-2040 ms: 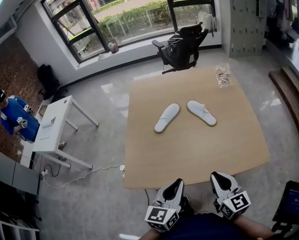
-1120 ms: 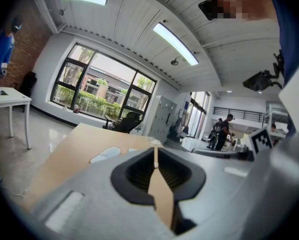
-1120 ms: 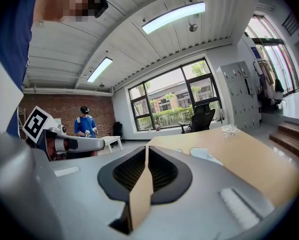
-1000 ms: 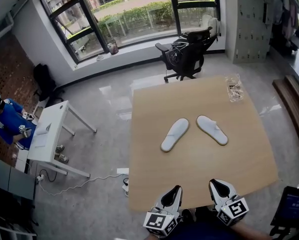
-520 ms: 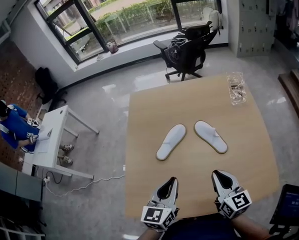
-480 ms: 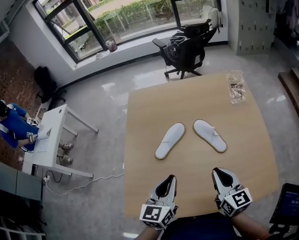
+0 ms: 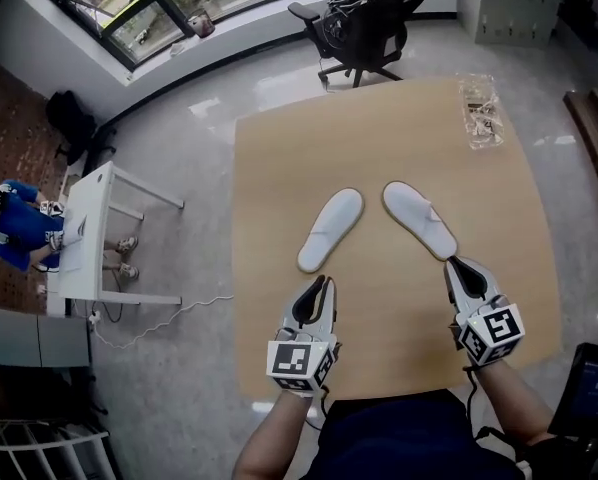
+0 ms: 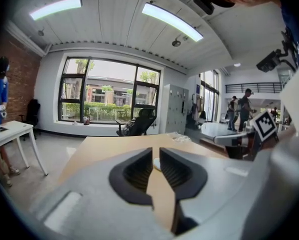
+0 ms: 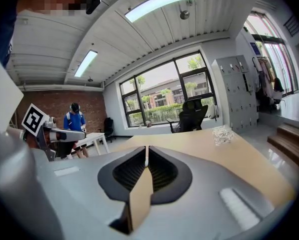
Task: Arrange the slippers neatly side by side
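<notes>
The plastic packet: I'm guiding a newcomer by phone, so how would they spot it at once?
Find the wooden table; go to its far right corner, on the edge facing the black office chair. The plastic packet lies there alone, clear and crinkled, unlike the two white slippers mid-table.

Grey left gripper (image 7: 327,281) and right gripper (image 7: 450,261) bear black ribbed jaws and black-and-white marker cubes (image 7: 301,365); navy top (image 7: 409,438).

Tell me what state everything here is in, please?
Left slipper: flat on table, slanted, untouched.
Right slipper: flat, slanted the other way, apart from its mate.
Left gripper: jaws just opening, narrow gap, nothing between.
Right gripper: shut, empty.
Plastic bag: lying at table's far corner.
</notes>
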{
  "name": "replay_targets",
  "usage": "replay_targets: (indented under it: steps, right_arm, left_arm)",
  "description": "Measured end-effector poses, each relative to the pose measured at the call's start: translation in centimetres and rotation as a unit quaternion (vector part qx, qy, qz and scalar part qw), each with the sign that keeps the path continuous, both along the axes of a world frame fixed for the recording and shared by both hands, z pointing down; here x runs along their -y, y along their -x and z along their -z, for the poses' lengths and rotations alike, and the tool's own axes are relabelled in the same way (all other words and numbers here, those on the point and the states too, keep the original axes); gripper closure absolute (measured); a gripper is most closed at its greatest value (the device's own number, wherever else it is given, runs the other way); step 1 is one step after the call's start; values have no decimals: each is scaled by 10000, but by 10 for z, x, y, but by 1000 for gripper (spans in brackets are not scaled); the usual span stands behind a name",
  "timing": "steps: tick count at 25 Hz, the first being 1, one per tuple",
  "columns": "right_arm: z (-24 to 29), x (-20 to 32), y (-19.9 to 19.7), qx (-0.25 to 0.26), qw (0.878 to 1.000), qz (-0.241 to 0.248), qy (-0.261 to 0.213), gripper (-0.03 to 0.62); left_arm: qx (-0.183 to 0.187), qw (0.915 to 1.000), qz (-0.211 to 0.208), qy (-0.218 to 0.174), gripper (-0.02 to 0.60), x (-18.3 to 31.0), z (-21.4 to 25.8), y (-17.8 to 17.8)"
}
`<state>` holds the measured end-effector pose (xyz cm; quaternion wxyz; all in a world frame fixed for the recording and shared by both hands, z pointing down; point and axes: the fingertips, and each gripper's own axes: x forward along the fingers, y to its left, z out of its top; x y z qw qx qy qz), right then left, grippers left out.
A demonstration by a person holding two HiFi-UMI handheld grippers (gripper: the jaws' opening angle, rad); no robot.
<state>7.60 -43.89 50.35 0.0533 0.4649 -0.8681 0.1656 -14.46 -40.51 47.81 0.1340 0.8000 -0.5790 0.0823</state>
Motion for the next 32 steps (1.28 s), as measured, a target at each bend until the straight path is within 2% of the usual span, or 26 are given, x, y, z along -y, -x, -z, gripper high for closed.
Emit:
replay_targets:
  steps: [4,8,12,17,20,23,27,30,32]
  right_arm:
    - [-18,19,8,-204,9997,53,98,567]
    - [-45,38,12,-518,9982,133,272,517]
    - [-68,61,7,-806,9960,145,350,507]
    - [-108,86,8,-1116,9918,244,572,508]
    - [-132,95,8,-1333,9882,340,671,498]
    - [-146,101,8,-1626,9833,532,625,475]
    - [-165,107,8,-1790,9779,814,709,431]
    - [-180,114,13,-1823,9737,1046,875,355]
    - [-186,121,17,-1946,9696,1215,849,341]
  left_arm:
    - [73,9998,-63,146,529,29,-21,12]
    - [268,9989,-59,387,493,56,-51,30]
    - [474,9962,-95,730,465,79,-93,44]
    - [623,9897,-60,1288,465,103,-152,58]
    - [620,9875,-201,1433,465,111,-171,58]
    - [798,9854,-458,1435,465,121,-181,58]
    - [961,9773,-792,1716,429,135,-196,68]
    - [1257,9670,-1089,1928,402,142,-214,74]
    - [1435,9596,-1295,2044,389,145,-222,72]
